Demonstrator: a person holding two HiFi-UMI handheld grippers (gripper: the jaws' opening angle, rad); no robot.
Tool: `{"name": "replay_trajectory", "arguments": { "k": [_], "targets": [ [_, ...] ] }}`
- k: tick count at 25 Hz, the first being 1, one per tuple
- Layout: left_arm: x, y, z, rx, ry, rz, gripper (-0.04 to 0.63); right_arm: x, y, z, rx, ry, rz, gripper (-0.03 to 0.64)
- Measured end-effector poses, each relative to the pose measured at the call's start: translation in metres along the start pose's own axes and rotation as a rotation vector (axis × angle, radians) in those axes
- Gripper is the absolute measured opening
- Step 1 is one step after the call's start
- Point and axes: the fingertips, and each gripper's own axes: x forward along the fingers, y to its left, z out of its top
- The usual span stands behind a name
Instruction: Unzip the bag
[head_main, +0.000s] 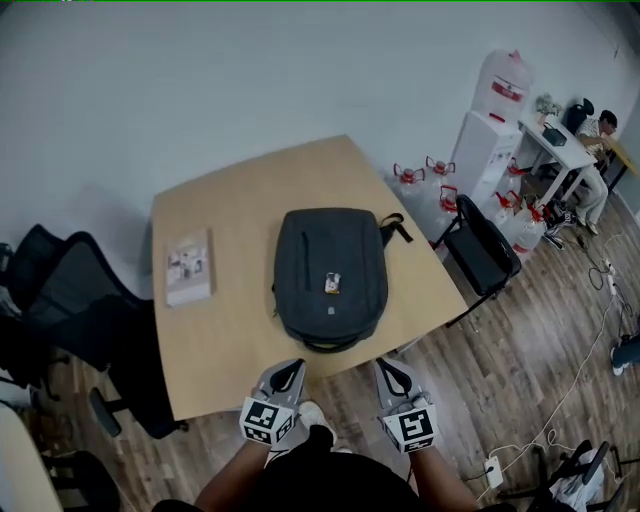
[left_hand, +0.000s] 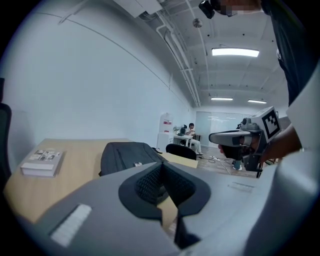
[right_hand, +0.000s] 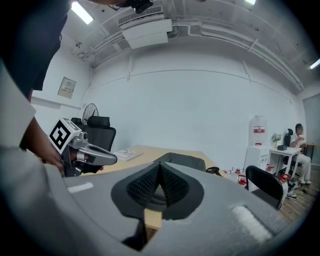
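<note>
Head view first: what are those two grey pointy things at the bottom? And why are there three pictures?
Those are like big tongs. A person holds one in each hand: the left gripper and the right gripper. There is no robot here, just the person's arms.

The head view comes from a camera on the person's head, looking down. The other two pictures come from small cameras that ride on each gripper and look along its two jaws, so the grey shape filling each one is that gripper's own nose.

On the wooden table lies a dark backpack, and next to it a book.

Both grippers have their jaws together and hold nothing. They are near the table's front edge and are not touching the backpack. The job is to unzip it, and that has not begun.
</note>
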Motion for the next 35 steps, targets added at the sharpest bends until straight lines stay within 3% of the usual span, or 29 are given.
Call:
{"name": "replay_trajectory", "arguments": {
  "k": [14, 25, 35],
  "targets": [
    [0.027, 0.09, -0.024, -0.034, 0.079, 0.099, 0.02, 0.112, 0.007, 0.002, -0.058, 0.071, 0.152, 0.003],
    [0.044, 0.13, -0.049, -0.031, 0.193, 0.221, 0.018, 0.167, 0.021, -0.021, -0.143, 0.157, 0.394, 0.003],
    [0.066, 0.152, -0.075, 0.029, 0.305, 0.291, 0.02, 0.201, 0.033, -0.048, -0.163, 0.23, 0.561, 0.003]
  ]
}}
